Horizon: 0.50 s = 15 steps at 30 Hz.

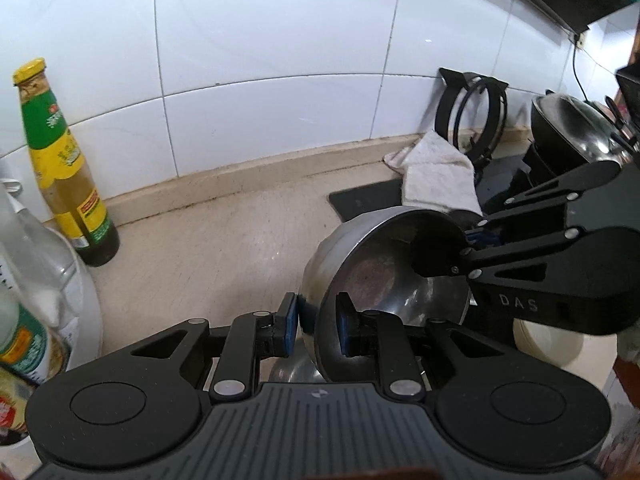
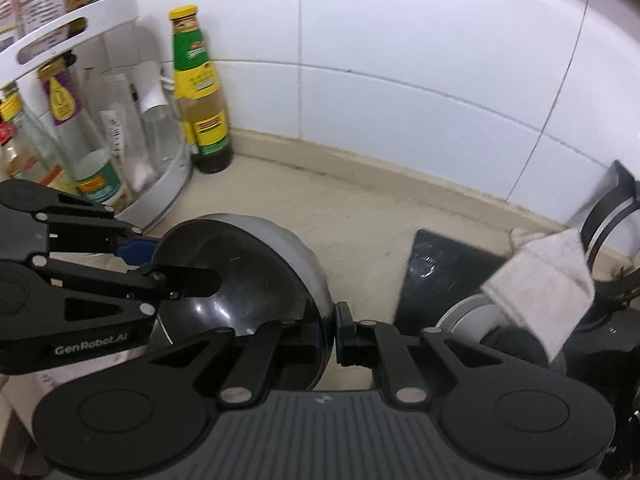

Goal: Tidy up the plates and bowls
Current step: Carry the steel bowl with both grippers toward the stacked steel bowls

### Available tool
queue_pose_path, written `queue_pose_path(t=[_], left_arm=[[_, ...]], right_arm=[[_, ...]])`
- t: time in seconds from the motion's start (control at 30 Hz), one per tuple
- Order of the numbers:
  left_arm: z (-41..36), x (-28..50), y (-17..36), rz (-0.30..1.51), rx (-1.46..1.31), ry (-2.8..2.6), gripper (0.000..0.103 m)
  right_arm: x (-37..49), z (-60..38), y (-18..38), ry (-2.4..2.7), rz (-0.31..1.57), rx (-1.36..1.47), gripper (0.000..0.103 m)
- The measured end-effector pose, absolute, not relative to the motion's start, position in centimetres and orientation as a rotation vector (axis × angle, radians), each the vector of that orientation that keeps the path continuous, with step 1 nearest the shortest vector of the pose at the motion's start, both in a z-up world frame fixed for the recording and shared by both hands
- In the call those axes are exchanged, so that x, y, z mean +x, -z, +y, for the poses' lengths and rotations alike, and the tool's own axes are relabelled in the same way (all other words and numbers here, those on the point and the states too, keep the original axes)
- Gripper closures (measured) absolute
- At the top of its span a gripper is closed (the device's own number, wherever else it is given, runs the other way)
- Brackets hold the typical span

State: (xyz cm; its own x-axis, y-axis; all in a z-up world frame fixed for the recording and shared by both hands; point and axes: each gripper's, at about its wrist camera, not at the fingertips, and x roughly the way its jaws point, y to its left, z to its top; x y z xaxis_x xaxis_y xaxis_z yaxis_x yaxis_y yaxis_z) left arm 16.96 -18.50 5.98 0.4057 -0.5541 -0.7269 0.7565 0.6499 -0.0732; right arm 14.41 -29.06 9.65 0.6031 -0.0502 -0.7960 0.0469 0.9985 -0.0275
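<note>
A steel bowl (image 1: 384, 264) is held tilted above the beige counter by both grippers. My left gripper (image 1: 316, 326) is shut on the bowl's near rim, one pad outside and one inside. My right gripper (image 1: 460, 246) comes in from the right and is shut on the opposite rim. In the right wrist view the same bowl (image 2: 256, 276) is clamped at its right rim by my right gripper (image 2: 328, 336), and my left gripper (image 2: 160, 256) grips its left rim. Another steel bowl (image 1: 292, 368) lies below, mostly hidden. A cream bowl (image 1: 556, 344) sits at the right.
A green-and-yellow sauce bottle (image 1: 64, 168) stands by the tiled wall. A white rack (image 2: 160, 184) holds several bottles at the left. A white cloth (image 1: 436, 176) lies on a black stove (image 2: 444, 272) with a pot support (image 1: 476, 120) and a wok (image 1: 576, 128).
</note>
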Motion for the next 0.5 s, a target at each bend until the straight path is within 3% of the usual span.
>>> queue_pose_path(t=[0.5], left_arm=[[-15.1, 15.0, -4.4, 0.835, 0.316, 0.874, 0.075]], right_arm=[[12.4, -25.6, -7.3, 0.016, 1.048, 0.052, 0.093]])
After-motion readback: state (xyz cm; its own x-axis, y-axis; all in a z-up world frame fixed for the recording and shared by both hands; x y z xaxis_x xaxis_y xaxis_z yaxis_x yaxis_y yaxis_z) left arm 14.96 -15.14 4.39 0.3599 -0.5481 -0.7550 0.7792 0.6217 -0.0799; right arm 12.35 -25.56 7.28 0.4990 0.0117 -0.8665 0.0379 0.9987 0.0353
